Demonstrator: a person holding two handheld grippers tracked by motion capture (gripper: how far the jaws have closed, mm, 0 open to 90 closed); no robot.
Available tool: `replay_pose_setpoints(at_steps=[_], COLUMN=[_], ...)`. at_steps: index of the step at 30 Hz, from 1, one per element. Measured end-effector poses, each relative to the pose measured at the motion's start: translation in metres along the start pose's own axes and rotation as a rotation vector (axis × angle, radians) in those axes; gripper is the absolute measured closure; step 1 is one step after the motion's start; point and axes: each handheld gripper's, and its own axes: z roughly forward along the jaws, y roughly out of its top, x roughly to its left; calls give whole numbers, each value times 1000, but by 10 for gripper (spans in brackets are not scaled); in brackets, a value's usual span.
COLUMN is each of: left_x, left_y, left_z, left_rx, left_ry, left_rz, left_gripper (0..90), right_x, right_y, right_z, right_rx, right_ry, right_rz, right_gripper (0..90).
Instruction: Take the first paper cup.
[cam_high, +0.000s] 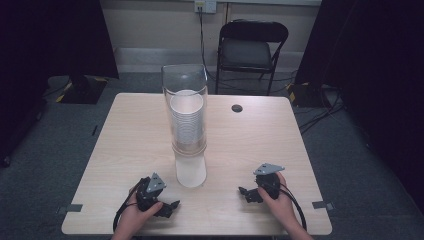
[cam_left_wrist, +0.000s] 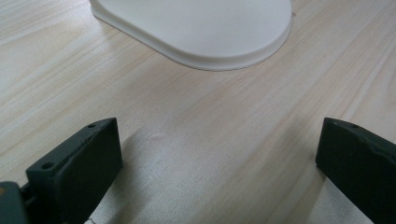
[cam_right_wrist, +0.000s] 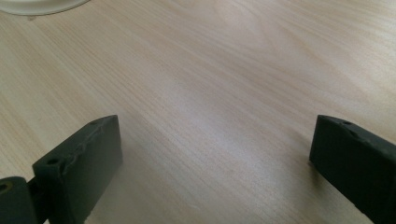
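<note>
both hands enter at the near edge of the desk (cam_high: 125, 130), each holding one gripper on the light wood surface. left gripper (cam_high: 167, 207) sits near the near-left part of the desk, its grey three-cornered plate on top and its black cable looping back toward the near edge. right gripper (cam_high: 248, 194) sits toward the near-right part, well apart from the left one, also with a grey plate on top and a cable trailing to the near edge. in the left gripper view, the jaws are spread wide with bare wood between them, and the rounded white base (cam_left_wrist: 201, 28) of the cup dispenser lies just ahead of them, apart from both jaws. in the right gripper view, the jaws are likewise spread wide over bare wood, and a small arc of the same white base shows at the top-left corner. the cup dispenser (cam_high: 186, 125) stands upright near the middle of the desk, between the two grippers and slightly farther from the near edge; its clear tube holds a stack of white cups (cam_high: 187, 120). a small dark round disc (cam_high: 237, 108) sits near the far edge. a black folding chair (cam_high: 250, 47) stands on the floor beyond the far edge.
</note>
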Motion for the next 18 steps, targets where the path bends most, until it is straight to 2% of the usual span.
replay_pose_setpoints(at_steps=[7, 9, 10, 11, 13, 15, 18], left_x=[-2, -2, -2, -3, -5, -7, -9], left_y=[0, 1, 2, 4, 10, 15, 25], left_z=[-1, -4, -6, -7, -10, -12, -14], left_rx=[-13, -40, -50, -68, -90, -135, -182], left_ry=[7, -11, -29, -37, -31, -52, -53], left_rz=[-15, -36, -63, -84, -76, -75, -94], left_gripper=[24, 111, 206, 231, 159, 203, 197], right_x=[0, 0, 0, 0, 0, 0, 0], right_y=[0, 0, 0, 0, 0, 0, 0], right_z=[0, 0, 0, 0, 0, 0, 0], right_rx=[1, 2, 2, 2, 3, 2, 0], right_ry=[0, -2, 0, -2, 0, 0, 2], right_rz=[5, 7, 5, 7, 7, 5, 4], right_gripper=[16, 16, 16, 15, 16, 15, 16])
